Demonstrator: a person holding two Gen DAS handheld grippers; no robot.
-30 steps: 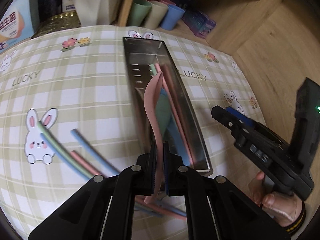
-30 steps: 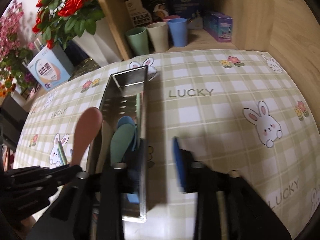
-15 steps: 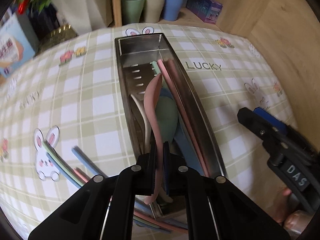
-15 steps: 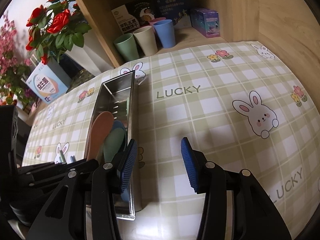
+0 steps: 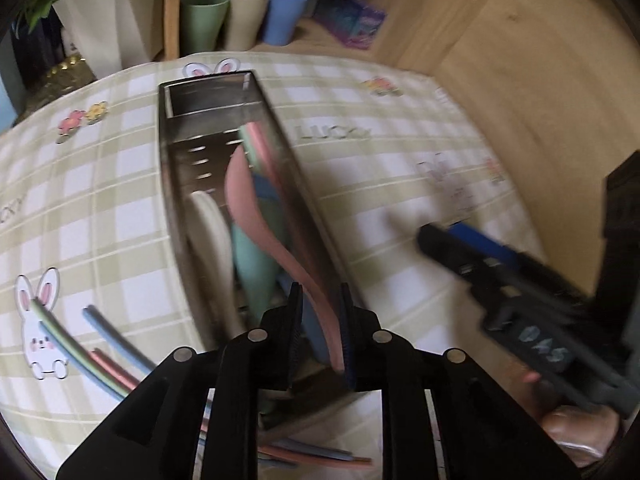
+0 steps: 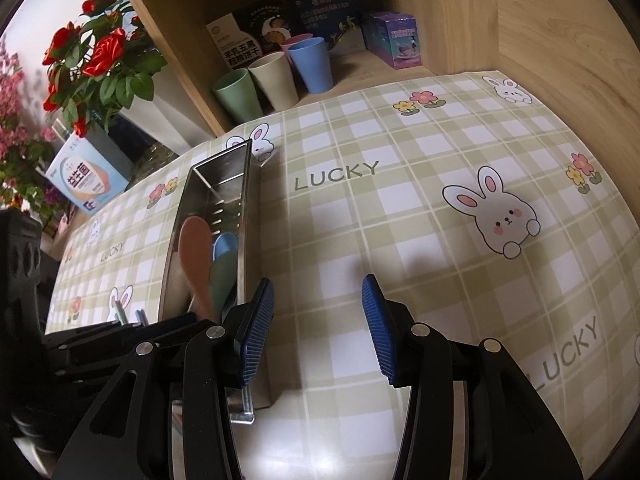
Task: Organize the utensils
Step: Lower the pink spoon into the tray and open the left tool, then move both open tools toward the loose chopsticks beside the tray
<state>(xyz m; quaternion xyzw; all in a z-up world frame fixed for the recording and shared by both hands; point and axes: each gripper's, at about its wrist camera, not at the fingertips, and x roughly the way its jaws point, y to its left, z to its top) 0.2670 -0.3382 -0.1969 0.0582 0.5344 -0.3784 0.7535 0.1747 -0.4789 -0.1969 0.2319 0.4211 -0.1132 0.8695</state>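
Left gripper [image 5: 320, 330] jaws just eased apart, pink spoon [image 5: 256, 208] loose between them over steel tray [image 5: 172, 168]; right gripper [image 6: 318, 330] held half-open, empty, beside tray.

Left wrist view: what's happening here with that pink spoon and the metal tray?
A person with a gripper in each hand is sorting utensils into a long steel tray on a checked tablecloth. The left gripper has just been opening around the pink spoon, whose handle still runs between its fingers, bowl over the other spoons inside. The right gripper hovers open and empty beside the tray. Several chopsticks remain on the cloth.
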